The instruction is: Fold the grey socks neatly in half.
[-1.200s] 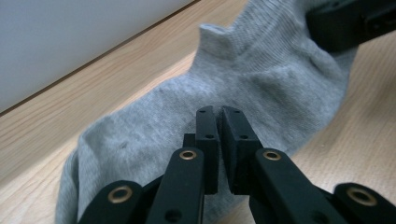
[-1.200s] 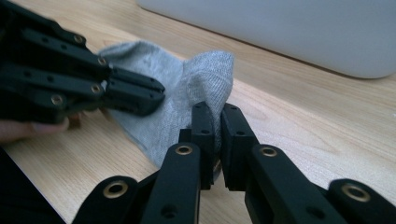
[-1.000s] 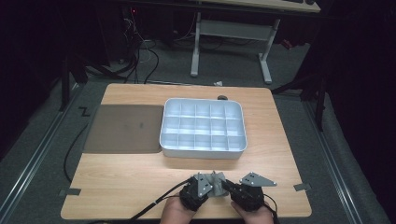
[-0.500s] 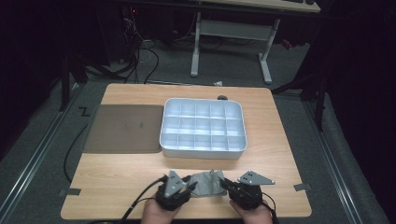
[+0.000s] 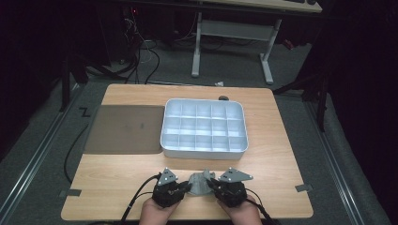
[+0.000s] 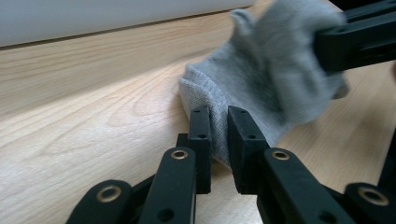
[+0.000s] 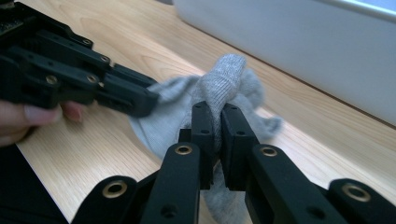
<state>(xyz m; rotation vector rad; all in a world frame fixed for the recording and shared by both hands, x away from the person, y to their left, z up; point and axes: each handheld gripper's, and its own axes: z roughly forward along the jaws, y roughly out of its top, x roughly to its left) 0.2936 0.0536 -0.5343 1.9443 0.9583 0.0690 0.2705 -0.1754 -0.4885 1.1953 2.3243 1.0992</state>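
Compared with half a second before, the left gripper (image 5: 184,190) has come back toward the right one, and its fingers (image 6: 201,135) have just been closing; they now pinch the near edge of the grey sock (image 5: 199,183). The right gripper (image 5: 212,186) has its fingers (image 7: 203,135) pressed on a fold of the same soft, knitted sock, which lies crumpled at the near edge of the wooden table (image 5: 117,180). Farther away stands a white plastic compartment box (image 5: 202,127), with a flat dark mat (image 5: 123,129) to its left.

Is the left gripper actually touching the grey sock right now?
Touching. In the left gripper view, the left gripper has just been closing, and its jaws pinch a fold of the grey sock.
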